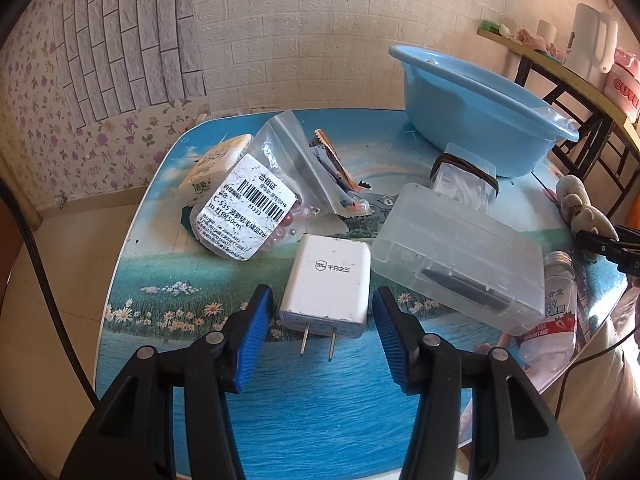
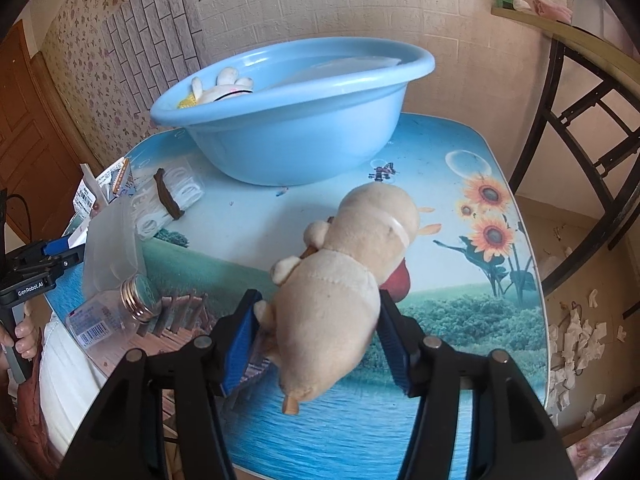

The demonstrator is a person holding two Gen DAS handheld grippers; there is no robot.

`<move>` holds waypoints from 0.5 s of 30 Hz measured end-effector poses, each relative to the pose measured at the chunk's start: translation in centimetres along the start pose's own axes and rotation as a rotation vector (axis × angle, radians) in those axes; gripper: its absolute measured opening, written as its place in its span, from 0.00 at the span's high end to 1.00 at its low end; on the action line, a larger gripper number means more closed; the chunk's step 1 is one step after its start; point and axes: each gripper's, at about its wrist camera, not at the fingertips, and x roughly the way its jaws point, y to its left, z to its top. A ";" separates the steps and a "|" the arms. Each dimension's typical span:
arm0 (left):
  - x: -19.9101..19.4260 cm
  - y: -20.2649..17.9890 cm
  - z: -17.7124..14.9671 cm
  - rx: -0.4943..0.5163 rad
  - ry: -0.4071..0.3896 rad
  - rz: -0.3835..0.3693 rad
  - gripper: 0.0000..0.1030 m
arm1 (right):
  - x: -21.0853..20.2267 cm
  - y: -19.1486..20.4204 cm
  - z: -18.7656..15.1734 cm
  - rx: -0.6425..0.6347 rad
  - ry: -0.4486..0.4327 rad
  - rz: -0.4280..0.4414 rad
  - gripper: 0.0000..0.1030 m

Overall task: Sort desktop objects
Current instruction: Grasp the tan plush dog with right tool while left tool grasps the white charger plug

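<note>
A white plug charger (image 1: 326,286) lies on the picture-printed table (image 1: 320,400), prongs toward me, between the open blue-padded fingers of my left gripper (image 1: 322,322), which do not touch it. My right gripper (image 2: 318,334) is closed on a beige plush toy (image 2: 340,280) and holds it over the table; the toy also shows at the right edge of the left wrist view (image 1: 580,208). The blue basin (image 2: 296,128) stands at the back with a white plush toy (image 2: 224,88) inside.
Near the charger lie a clear plastic box (image 1: 460,252), a labelled bag of beads (image 1: 248,208), a snack packet (image 1: 340,176), a tissue pack (image 1: 216,164), a banded clear pack (image 1: 464,180) and a small bottle (image 1: 556,320). A dark chair (image 2: 580,120) stands right.
</note>
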 end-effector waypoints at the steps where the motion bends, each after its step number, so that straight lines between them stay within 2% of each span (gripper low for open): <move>1: 0.0 0.0 0.0 -0.003 -0.002 -0.008 0.61 | 0.0 -0.1 0.0 0.005 -0.003 0.010 0.46; 2: 0.0 0.0 0.0 -0.003 -0.003 -0.011 0.62 | -0.2 -0.2 0.0 0.011 -0.010 0.019 0.52; 3: 0.0 0.0 0.0 -0.002 -0.005 -0.013 0.62 | -0.3 -0.3 0.0 0.012 -0.015 0.029 0.53; 15: -3.5 1.4 0.7 -0.050 -0.113 0.017 0.62 | -4.1 0.0 1.3 0.031 -0.175 0.012 0.54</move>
